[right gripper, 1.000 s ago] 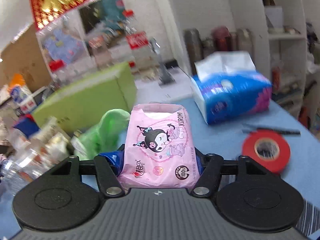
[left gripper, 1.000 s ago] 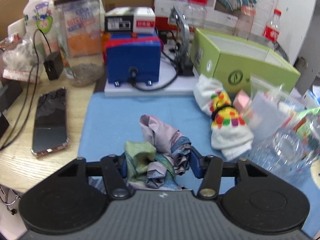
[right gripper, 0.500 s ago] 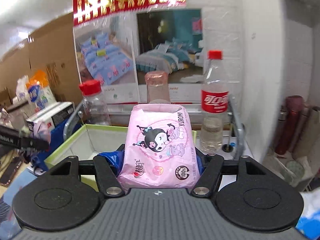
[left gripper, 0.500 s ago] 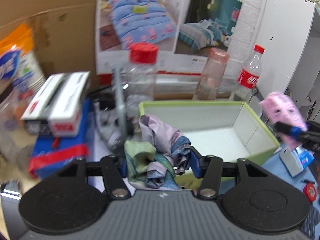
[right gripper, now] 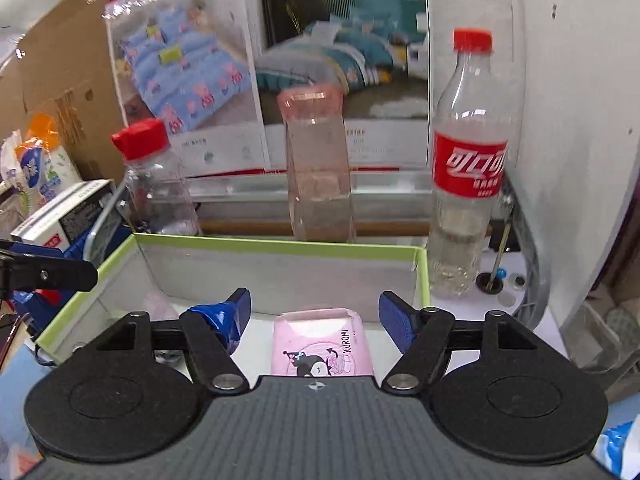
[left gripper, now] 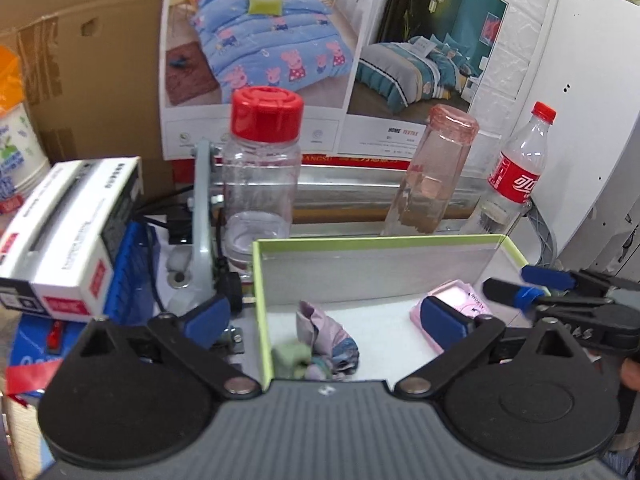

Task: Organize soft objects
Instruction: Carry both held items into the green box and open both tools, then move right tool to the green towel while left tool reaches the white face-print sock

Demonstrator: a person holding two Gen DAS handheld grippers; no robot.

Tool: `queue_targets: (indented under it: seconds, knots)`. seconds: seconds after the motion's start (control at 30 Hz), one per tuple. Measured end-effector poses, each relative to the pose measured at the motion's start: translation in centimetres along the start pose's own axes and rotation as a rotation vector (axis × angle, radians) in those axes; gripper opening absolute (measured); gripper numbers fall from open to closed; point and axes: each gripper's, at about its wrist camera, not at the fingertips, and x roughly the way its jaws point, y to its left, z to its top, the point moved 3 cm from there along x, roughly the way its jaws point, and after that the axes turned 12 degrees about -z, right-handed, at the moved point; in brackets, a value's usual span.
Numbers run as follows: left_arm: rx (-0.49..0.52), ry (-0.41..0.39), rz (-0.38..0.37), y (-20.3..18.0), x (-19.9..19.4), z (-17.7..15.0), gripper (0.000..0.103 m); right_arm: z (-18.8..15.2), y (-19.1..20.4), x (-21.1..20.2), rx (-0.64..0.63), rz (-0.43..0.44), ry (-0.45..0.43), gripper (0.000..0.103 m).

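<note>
A green-rimmed box (left gripper: 376, 242) with a white floor stands below both grippers. Inside it lies a crumpled patterned cloth (left gripper: 326, 342) near the left wall. A pink tissue pack (right gripper: 322, 350) printed with a cartoon lies on the box floor toward the right, also seen as the pink tissue pack (left gripper: 460, 300) in the left wrist view. My left gripper (left gripper: 326, 320) is open above the cloth, holding nothing. My right gripper (right gripper: 316, 314) is open over the pack, apart from it. The right gripper's fingers (left gripper: 516, 294) show at the box's right edge in the left wrist view.
Behind the box stand a red-capped clear jar (left gripper: 262, 176), a pink tumbler (left gripper: 434, 172) and a cola bottle (right gripper: 466, 168). A white carton on a blue device (left gripper: 72, 232) sits left of the box. Posters and a cardboard wall close the back; a white shelf unit (left gripper: 592, 120) stands at the right.
Both grippers have opened over the green box. The cloth has dropped from the left one and the pink tissue pack from the right one onto the box floor.
</note>
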Motion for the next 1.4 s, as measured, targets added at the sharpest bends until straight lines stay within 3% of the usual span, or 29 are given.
queue_targets:
  seconds: [0.27,0.43,0.73,0.87,0.97,1.17,1.33,1.4]
  knots:
    - [-0.009,-0.028,0.053,0.7,-5.8,-4.5,0.101,-3.6,-1.8,-7.5,0.053,0.011,-0.072,0.058]
    - [-0.071,0.000,0.105,2.1,-8.1,-8.9,0.101,-8.0,-3.3,-11.3,0.181,-0.004,-0.091,0.058]
    - [-0.231,0.003,0.112,3.6,-11.4,-14.8,0.101,-16.6,-6.6,-15.9,0.456,-0.095,-0.084,0.058]
    - [-0.213,0.040,0.158,3.7,-10.3,-14.9,0.101,-18.3,-7.9,-16.0,0.522,-0.127,-0.039,0.058]
    - [-0.218,0.106,0.201,4.4,-7.8,-14.0,0.101,-18.4,-8.0,-16.6,0.543,-0.126,-0.063,0.058]
    - [-0.263,0.194,0.134,4.3,-3.0,-12.8,0.101,-18.1,-7.8,-17.2,0.520,-0.114,-0.088,0.058]
    - [-0.226,0.256,0.200,4.3,-1.1,-14.0,0.102,-18.3,-8.3,-16.5,0.519,-0.123,-0.068,0.058]
    - [-0.236,0.247,0.201,4.9,-1.8,-14.6,0.102,-18.4,-8.4,-16.0,0.515,-0.123,-0.051,0.058]
